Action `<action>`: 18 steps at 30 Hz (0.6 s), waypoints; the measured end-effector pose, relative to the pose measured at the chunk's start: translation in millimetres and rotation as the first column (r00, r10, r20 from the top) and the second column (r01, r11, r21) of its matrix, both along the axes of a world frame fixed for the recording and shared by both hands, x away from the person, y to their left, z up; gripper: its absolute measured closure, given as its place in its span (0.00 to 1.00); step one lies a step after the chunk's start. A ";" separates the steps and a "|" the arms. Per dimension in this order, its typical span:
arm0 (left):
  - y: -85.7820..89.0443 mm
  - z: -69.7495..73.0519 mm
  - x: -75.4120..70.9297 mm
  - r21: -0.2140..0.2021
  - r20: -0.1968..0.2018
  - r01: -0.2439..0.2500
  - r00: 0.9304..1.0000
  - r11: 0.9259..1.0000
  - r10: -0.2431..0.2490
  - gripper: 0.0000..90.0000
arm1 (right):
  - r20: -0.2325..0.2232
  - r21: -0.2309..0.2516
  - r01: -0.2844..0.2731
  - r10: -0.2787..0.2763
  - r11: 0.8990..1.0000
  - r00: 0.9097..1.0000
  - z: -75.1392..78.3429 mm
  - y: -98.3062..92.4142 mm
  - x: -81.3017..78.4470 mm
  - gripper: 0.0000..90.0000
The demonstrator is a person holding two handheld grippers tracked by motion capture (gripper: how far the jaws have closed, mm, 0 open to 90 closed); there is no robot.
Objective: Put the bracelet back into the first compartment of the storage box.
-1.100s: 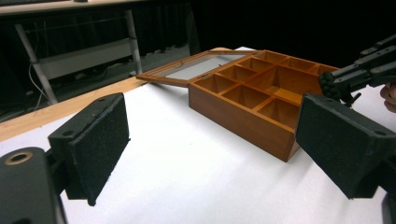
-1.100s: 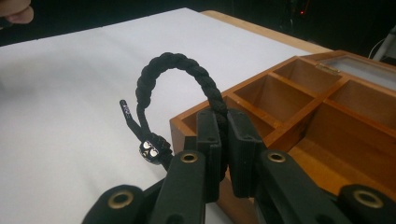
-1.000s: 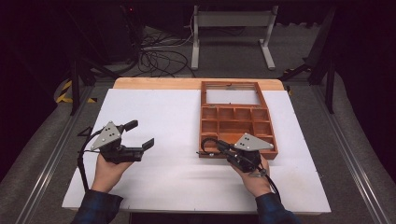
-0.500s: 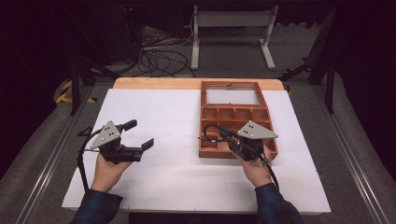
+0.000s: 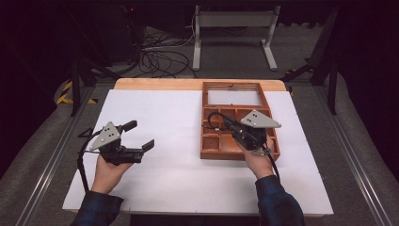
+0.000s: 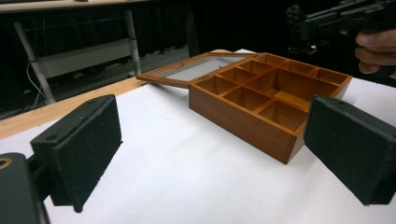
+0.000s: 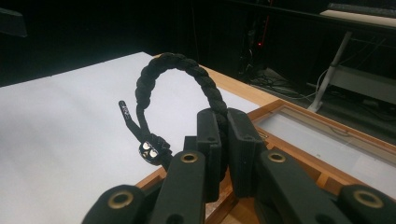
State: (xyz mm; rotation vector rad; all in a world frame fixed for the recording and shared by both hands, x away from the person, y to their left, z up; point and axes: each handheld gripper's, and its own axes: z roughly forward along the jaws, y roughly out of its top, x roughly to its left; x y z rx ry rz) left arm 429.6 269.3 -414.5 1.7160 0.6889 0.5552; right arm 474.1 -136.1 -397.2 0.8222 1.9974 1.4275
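The right gripper (image 5: pixel 225 123), nearest the person's side, is clamped on a black braided bracelet (image 7: pixel 187 88); the jaws pinch one side of the loop, and the rest of the loop arches free above them. Gripper and bracelet hang over the wooden compartment box (image 5: pixel 214 153), above its left-hand cells, clear of the dividers. The cells visible in the box are empty. The glass-panelled lid (image 5: pixel 234 97) lies folded open flat on the far side of the box, hinged to its far wall. Well to the left of the box, the left gripper (image 5: pixel 139 136) hovers above the white table sheet (image 5: pixel 179 183) with its jaws spread wide and nothing between them. Beyond the box's far edge, floor cables (image 5: pixel 160 59) and a metal stand (image 5: pixel 234 21) occupy the background.
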 end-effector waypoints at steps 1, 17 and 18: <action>0.1 0.2 -0.1 0.000 0.001 -0.001 1.000 1.000 0.001 0.06 | -0.003 0.006 -0.002 0.002 1.000 1.000 0.6 0.6 1.6 0.95; 4.2 3.9 -3.9 -0.005 0.011 -0.015 1.000 1.000 0.015 0.06 | 0.025 0.001 0.002 -0.002 1.000 1.000 18.1 19.9 27.2 0.94; 4.7 4.8 -4.3 -0.009 0.012 -0.015 1.000 1.000 0.015 0.06 | 0.028 0.000 0.005 -0.005 1.000 1.000 19.2 20.7 29.3 0.94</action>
